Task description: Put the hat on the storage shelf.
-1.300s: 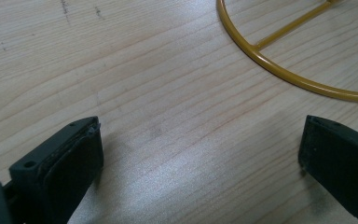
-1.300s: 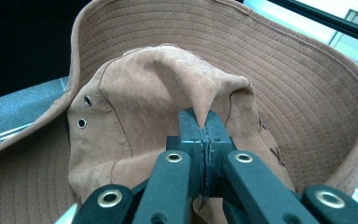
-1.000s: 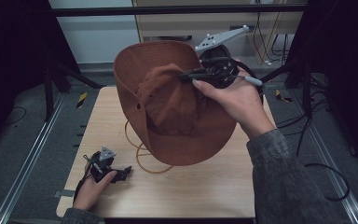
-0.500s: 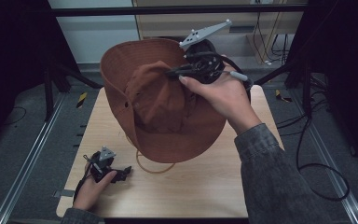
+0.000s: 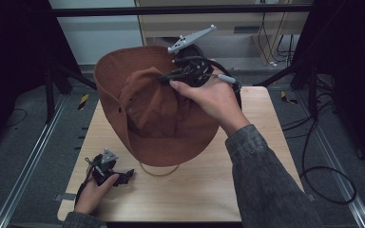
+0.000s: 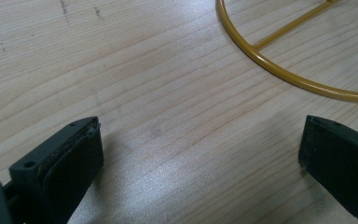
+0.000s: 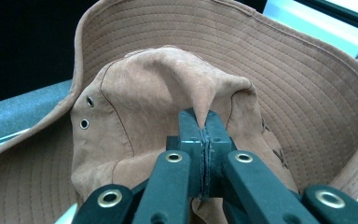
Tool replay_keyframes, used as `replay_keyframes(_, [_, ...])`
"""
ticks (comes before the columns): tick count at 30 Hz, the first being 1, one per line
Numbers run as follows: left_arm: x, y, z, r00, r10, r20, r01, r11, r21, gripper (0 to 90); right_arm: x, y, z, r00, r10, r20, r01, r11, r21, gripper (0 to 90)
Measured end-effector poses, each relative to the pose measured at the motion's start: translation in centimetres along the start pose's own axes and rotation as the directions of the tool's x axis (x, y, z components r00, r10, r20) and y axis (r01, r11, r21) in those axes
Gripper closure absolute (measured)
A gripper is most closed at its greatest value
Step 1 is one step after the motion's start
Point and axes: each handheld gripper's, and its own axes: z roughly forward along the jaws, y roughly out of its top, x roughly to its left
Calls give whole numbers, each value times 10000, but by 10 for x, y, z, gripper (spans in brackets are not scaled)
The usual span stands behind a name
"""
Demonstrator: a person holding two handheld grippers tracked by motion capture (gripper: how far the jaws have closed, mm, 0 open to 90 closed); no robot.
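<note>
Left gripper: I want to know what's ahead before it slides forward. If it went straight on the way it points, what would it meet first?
Probably the yellow wire ring lying on the wooden table. The left gripper is open, with bare wood before the ring; depth is hard to judge.

Brown hat covers most of the yellow wire ring in the high view; one arc shows below the brim. In the left gripper view the ring is cut off at the top and right edges. Tips of the right hand-held gripper are buried in a pinched fold of the crown. Dark marking inside the brim unreadable
</note>
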Motion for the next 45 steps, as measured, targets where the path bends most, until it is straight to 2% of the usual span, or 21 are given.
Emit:
replay_keyframes(12, [0, 0, 0, 10000, 4, -7, -4, 10000, 18, 0, 3, -5, 19, 9997, -16, -227, 22, 9996, 299, 893])
replay_keyframes(25, [0, 0, 0, 10000, 8, 1, -8, 10000, 19, 0, 4, -15, 31, 9992, 68, -403, -45, 9984, 566, 893])
replay_keyframes(45, [0, 0, 0, 10000, 9, 2, -9, 10000, 22, 0, 2, -23, 40, 9983, 250, -521, -213, 9973, 696, 893])
